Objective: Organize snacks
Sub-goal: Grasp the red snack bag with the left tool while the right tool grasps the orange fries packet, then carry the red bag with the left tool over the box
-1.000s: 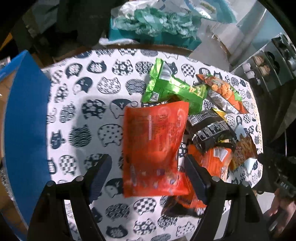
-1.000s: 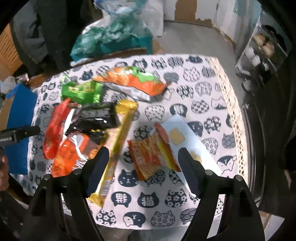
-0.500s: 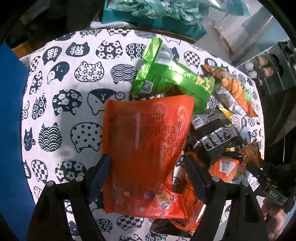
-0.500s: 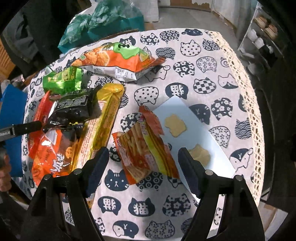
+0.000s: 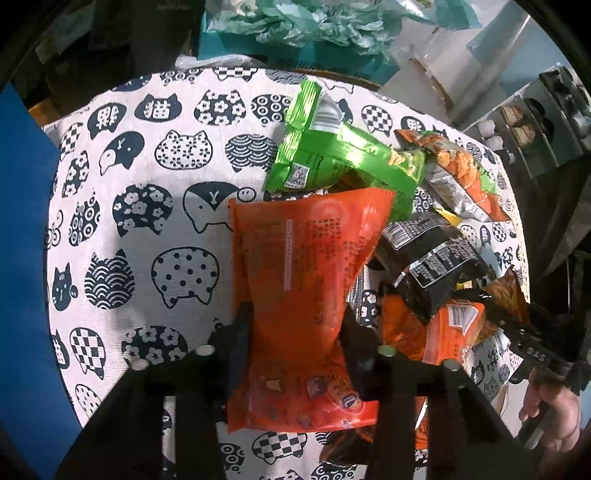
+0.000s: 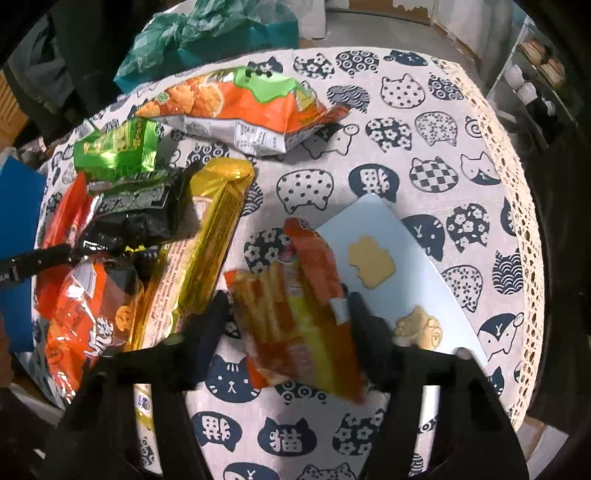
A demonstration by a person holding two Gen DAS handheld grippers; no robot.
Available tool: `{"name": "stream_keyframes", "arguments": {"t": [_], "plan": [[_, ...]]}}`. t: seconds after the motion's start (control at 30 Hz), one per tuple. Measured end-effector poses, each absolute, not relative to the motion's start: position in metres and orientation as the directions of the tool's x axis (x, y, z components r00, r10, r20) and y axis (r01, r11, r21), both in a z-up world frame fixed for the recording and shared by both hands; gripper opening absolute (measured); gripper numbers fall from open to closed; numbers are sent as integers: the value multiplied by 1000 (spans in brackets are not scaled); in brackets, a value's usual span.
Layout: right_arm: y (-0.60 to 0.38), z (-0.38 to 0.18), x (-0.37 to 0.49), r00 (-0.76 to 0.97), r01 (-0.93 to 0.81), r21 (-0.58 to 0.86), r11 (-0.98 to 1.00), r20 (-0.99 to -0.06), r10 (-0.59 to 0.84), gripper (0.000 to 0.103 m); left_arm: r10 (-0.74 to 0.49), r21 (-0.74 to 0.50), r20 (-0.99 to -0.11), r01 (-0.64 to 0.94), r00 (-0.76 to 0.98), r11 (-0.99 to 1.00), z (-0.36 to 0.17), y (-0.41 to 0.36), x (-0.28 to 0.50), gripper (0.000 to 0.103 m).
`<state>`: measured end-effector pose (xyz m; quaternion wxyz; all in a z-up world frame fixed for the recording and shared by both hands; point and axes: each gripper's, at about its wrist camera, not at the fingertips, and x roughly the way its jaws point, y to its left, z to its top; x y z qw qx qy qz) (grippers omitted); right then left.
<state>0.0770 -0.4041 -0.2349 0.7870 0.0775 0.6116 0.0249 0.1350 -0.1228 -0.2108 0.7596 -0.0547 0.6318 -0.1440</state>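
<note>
Snack bags lie in a heap on a cat-print tablecloth. My left gripper is shut on a flat orange-red bag, which is pinched at its waist between the fingers. My right gripper has its fingers on both sides of an orange and yellow stick-snack bag and presses on its edges. Nearby lie a green bag, a black bag, a long gold bag, an orange chip bag and an orange bag with white writing.
A light blue card with biscuit shapes lies under the right bag's edge. A blue panel stands at the table's left. A teal bag with crumpled plastic sits behind the table. The lace table edge runs on the right.
Both grippers have come down and forward onto the bags. The left one has closed on the orange-red bag. The right one has narrowed around the stick-snack bag.
</note>
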Motion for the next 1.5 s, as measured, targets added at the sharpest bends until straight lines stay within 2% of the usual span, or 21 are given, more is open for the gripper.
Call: {"name": "stream_keyframes", "arguments": {"t": [0.17, 0.3, 1.03, 1.5], "plan": [[-393, -239, 75, 256, 31, 132, 991, -959, 120, 43, -267, -241, -948, 159, 171, 958, -204, -122, 129, 31], [-384, -232, 73, 271, 19, 129, 991, -955, 119, 41, -245, -210, -947, 177, 206, 962, -193, -119, 123, 30], [-352, -142, 57, 425, -54, 80, 995, -900, 95, 41, -162, -83, -900, 207, 405, 975, -108, -85, 82, 30], [-310, -110, 62, 469, -127, 115, 985, -868, 162, 41, -131, -54, -866, 170, 483, 984, -73, -49, 67, 30]]}}
